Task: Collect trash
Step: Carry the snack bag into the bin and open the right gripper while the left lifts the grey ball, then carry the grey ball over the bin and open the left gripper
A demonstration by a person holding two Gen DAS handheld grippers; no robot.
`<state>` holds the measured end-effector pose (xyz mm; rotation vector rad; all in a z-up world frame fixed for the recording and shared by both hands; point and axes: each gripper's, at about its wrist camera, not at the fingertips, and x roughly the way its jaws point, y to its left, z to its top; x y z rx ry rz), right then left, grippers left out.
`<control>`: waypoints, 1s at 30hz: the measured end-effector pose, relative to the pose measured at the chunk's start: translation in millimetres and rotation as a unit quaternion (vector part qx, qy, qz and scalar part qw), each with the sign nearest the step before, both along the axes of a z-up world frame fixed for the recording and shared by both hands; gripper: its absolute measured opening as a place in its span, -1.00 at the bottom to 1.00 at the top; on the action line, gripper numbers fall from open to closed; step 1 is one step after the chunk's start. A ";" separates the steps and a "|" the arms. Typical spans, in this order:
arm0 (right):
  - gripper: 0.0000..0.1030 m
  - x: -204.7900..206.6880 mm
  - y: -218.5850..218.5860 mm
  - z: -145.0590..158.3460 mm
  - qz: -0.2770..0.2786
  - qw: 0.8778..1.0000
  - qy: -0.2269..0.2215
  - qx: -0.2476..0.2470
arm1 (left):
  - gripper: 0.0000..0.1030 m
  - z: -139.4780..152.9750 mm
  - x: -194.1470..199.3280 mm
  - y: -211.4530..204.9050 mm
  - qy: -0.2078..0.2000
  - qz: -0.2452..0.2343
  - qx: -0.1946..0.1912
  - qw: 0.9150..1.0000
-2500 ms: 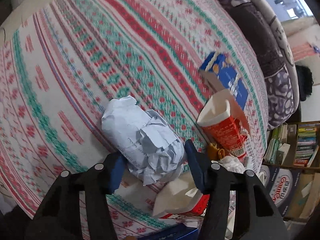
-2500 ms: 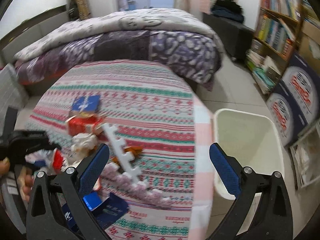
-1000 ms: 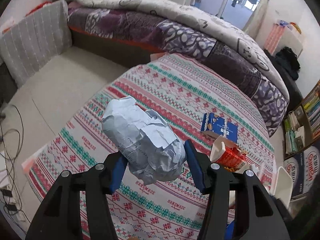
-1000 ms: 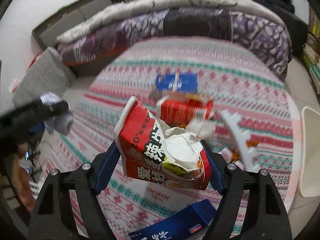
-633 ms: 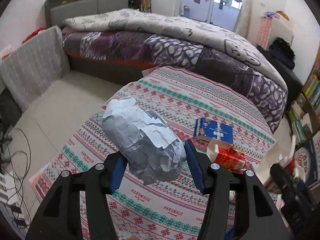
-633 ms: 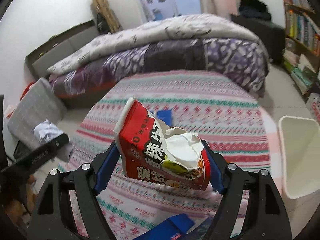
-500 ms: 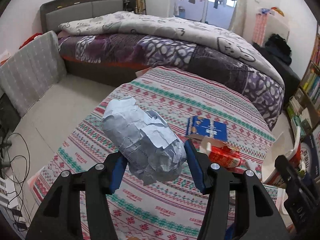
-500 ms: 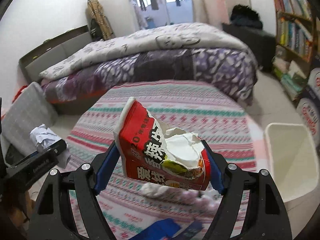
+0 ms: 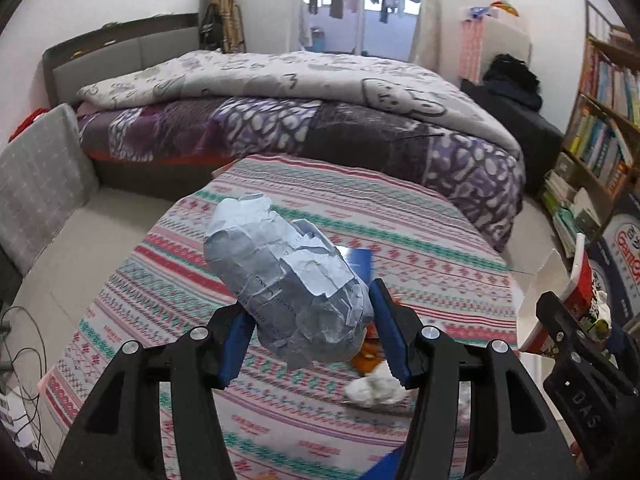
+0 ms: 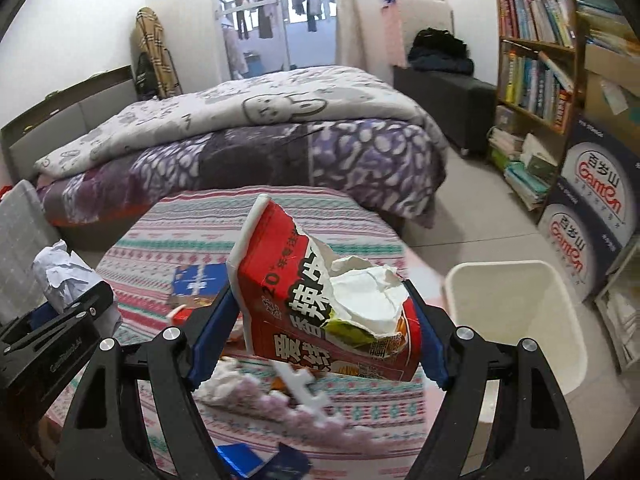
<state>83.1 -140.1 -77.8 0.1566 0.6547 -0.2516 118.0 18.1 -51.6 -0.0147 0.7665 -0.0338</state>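
My left gripper (image 9: 312,332) is shut on a crumpled ball of white paper (image 9: 288,284), held well above the patterned cloth (image 9: 180,280). My right gripper (image 10: 320,344) is shut on a torn red snack carton (image 10: 320,300), also held in the air; the carton shows at the right edge of the left wrist view (image 9: 560,320). A white waste bin (image 10: 520,320) stands on the floor to the right of the cloth. On the cloth lie a blue box (image 10: 200,280), a white paper wad (image 9: 376,390), a white plastic strip (image 10: 304,384) and orange scraps (image 9: 366,358).
A bed with a purple and grey quilt (image 9: 300,120) lies behind the cloth. A bookshelf (image 10: 536,60) and stacked cartons (image 10: 592,208) line the right wall. A grey cushion (image 9: 36,188) leans at the left. Cables (image 9: 20,344) lie on the floor at left.
Both grippers have risen from the cloth with their loads. The right one closed on the red carton and swung toward the bin side; the views now tilt up to the room.
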 end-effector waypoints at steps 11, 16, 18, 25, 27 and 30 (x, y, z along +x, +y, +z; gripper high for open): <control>0.47 -17.3 -52.9 2.4 -0.062 0.998 0.011 -0.009 | 0.08 -2.4 -4.1 -52.1 0.000 -0.043 -0.005 0.999; 0.47 -25.4 -82.9 2.2 -0.098 0.995 0.020 -0.006 | 0.08 -7.8 -6.9 -75.9 0.002 -0.067 -0.005 0.998; 0.47 -30.1 -94.9 3.1 -0.117 0.993 0.022 -0.008 | 0.08 -9.5 -9.0 -86.4 0.002 -0.080 -0.006 0.997; 0.77 -47.1 -137.5 5.5 -0.176 0.984 0.026 0.010 | 0.08 -20.4 -14.6 -126.1 0.013 -0.126 -0.007 0.992; 0.80 -53.6 -149.2 6.8 -0.190 0.981 0.027 0.017 | 0.08 -24.0 -16.2 -136.2 0.019 -0.134 -0.009 0.991; 0.83 -64.0 -163.2 8.6 -0.210 0.977 0.022 0.019 | 0.08 -28.8 -20.1 -154.1 0.025 -0.149 -0.009 0.988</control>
